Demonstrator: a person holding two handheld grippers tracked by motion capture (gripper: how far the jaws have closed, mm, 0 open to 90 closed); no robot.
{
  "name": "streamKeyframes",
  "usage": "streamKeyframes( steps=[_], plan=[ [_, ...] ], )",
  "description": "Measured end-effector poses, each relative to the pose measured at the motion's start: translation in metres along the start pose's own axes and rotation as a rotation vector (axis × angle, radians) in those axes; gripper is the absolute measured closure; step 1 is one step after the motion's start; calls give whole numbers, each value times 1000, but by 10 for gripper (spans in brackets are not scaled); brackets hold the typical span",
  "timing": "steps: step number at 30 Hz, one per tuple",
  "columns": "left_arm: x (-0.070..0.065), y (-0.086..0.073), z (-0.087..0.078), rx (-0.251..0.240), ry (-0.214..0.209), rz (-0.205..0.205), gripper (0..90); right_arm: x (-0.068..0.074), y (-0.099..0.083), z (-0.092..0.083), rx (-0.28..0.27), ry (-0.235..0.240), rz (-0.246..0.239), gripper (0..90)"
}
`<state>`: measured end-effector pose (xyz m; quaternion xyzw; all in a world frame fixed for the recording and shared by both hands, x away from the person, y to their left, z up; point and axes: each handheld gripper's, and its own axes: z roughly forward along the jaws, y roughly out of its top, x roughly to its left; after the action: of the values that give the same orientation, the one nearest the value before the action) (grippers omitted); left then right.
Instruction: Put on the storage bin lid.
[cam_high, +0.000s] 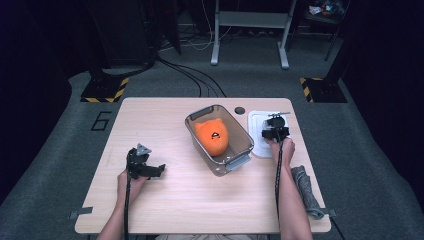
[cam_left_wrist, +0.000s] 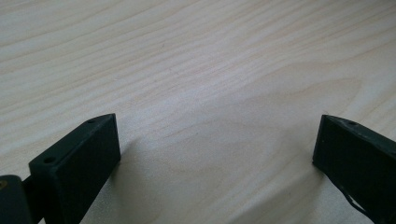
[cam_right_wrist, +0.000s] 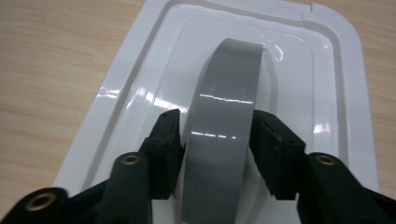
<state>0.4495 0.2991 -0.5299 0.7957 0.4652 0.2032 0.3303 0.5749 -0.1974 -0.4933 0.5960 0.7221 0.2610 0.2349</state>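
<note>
A: Fig., L to R, high view. What sits lower left of the frame?

B: Left gripper (cam_high: 150, 169), held by the left hand (cam_high: 131, 181) on the wooden table (cam_high: 165, 200). In the left gripper view its jaws stand spread wide, nothing btwn them, bare wood grain beneath.

A: Centre?

B: Clear plastic bin (cam_high: 200, 146) w/ grey latch at its near end. Inside lies an orange plush toy (cam_high: 212, 137), dark mark on top.

A: Right of the bin?

B: White lid (cam_high: 258, 134), flat on the table, just beside the bin's right wall. Right gripper (cam_high: 275, 131) is over it, right hand (cam_high: 283, 148) behind, cable trailing down the forearm.

A: State of that tool?

B: Right gripper view: jaws astride the lid's grey handle (cam_right_wrist: 224, 140), an arched strap at mid-lid. Right pad (cam_right_wrist: 273, 149) touches the strap's edge; left pad (cam_right_wrist: 166, 149) is at the other edge, so it pinches the handle. Lid (cam_right_wrist: 116, 102) lies flat on the wood.

A: Far right?

B: Grey cloth (cam_high: 306, 191), lower right, near the table edge, beside the right forearm.
</note>
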Motion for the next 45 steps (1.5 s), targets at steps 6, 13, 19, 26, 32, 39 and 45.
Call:
streamKeyframes(
  steps=[6,13,19,26,32,39,45],
  plan=[
    [0,0,0,0,-1,0,3,1,-1,4,11,-10,7,643],
    [0,0,0,-1,0,0,3,-4,-2,3,10,8,29,666],
    [0,0,0,-1,0,-1,3,-4,-1,-4,6,19,18,669],
    [0,0,0,-1,2,1,3,-3,3,-15,-16,20,4,669],
    [0,0,0,-1,2,3,4,-6,5,-28,-33,24,1,670],
    [0,0,0,0,2,3,4,-12,13,-49,-42,35,12,670],
    [0,0,0,-1,2,2,4,-15,22,-70,-67,47,6,669]
  ],
)
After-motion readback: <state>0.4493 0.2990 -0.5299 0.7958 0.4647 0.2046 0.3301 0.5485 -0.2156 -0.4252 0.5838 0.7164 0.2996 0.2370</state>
